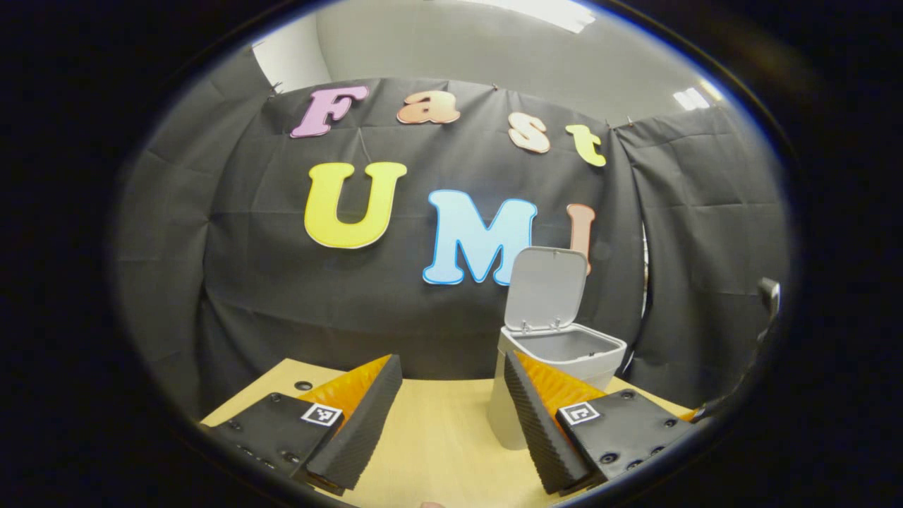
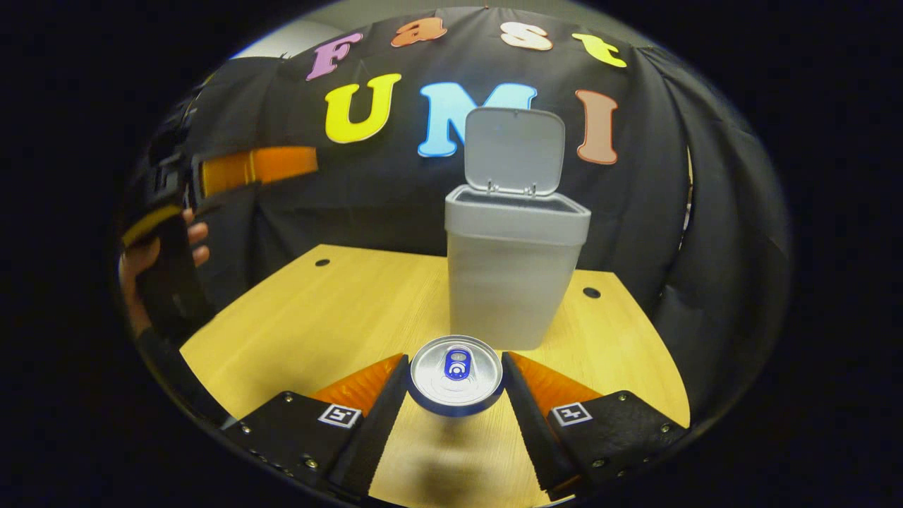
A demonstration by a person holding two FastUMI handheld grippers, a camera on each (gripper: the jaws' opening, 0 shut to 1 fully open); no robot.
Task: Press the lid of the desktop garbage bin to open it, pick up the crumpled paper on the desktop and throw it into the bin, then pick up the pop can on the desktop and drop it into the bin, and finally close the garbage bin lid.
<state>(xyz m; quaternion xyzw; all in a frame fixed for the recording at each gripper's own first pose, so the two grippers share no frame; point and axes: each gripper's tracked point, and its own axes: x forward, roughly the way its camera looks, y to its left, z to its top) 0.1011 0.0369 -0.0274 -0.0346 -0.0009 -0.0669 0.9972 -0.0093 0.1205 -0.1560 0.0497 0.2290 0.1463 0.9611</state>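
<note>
The right gripper (image 2: 455, 395) pinches the silver-topped aluminium pop can (image 2: 456, 372) apparently above the desk before the open-lidded grey plastic bin (image 2: 511, 271) (left gripper (image 1: 451, 416) wide, empty); a rim clip could tip it.

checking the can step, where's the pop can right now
In the right gripper view the pop can sits upright between the right gripper fingers, which press its sides, just in front of the open bin.

Wooden table (image 2: 310, 310) bears the open bin (image 2: 504, 282).
</note>
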